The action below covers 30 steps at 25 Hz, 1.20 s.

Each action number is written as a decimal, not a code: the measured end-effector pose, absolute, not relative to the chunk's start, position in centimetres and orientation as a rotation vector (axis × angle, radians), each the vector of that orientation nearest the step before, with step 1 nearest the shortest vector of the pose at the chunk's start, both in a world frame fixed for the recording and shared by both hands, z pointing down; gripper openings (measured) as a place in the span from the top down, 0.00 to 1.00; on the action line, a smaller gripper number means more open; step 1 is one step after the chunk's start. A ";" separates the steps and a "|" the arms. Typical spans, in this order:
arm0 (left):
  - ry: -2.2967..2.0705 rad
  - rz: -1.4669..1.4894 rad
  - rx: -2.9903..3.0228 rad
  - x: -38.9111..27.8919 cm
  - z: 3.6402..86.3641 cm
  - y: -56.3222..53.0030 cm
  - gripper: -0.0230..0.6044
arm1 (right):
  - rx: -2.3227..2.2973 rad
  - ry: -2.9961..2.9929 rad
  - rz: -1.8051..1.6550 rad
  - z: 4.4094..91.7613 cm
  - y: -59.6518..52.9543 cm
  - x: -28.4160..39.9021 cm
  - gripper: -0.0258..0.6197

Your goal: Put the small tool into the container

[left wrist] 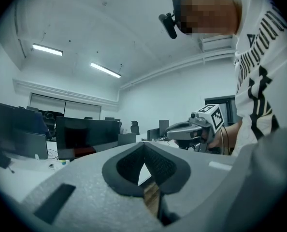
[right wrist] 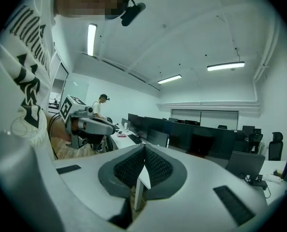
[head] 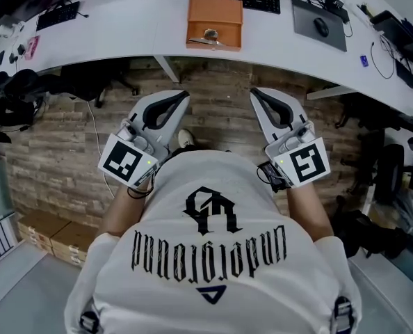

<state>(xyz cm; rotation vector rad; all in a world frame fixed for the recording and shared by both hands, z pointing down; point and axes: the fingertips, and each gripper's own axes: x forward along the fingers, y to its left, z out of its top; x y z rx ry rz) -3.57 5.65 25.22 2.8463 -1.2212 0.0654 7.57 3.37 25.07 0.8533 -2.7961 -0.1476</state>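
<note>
White curved desk [head: 123,26] ahead; brown container [head: 214,9] on it; small tool [head: 210,35] at container's near edge, long axis too small to read; left gripper [head: 184,94] and right gripper [head: 254,90] both closed, empty, well short of container, flanking it, about equally near.

container [head: 214,21]: orange-brown | desk [head: 123,30]: white | floor [head: 220,117]: brown brick-like pattern | shirt [head: 213,186]: white, black print
</note>
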 end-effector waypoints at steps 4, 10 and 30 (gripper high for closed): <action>-1.230 0.074 2.840 -0.3 25.3 7.8 0.94 | 0.829 -2.809 -0.140 25.3 5.5 10.6 0.94; -1.270 0.079 2.818 3.4 25.6 11.2 0.94 | 0.758 -2.801 -0.118 26.5 9.0 14.4 0.94; -1.349 0.049 2.752 9.2 27.2 16.9 0.94 | 0.694 -2.846 -0.068 28.0 14.7 20.8 0.94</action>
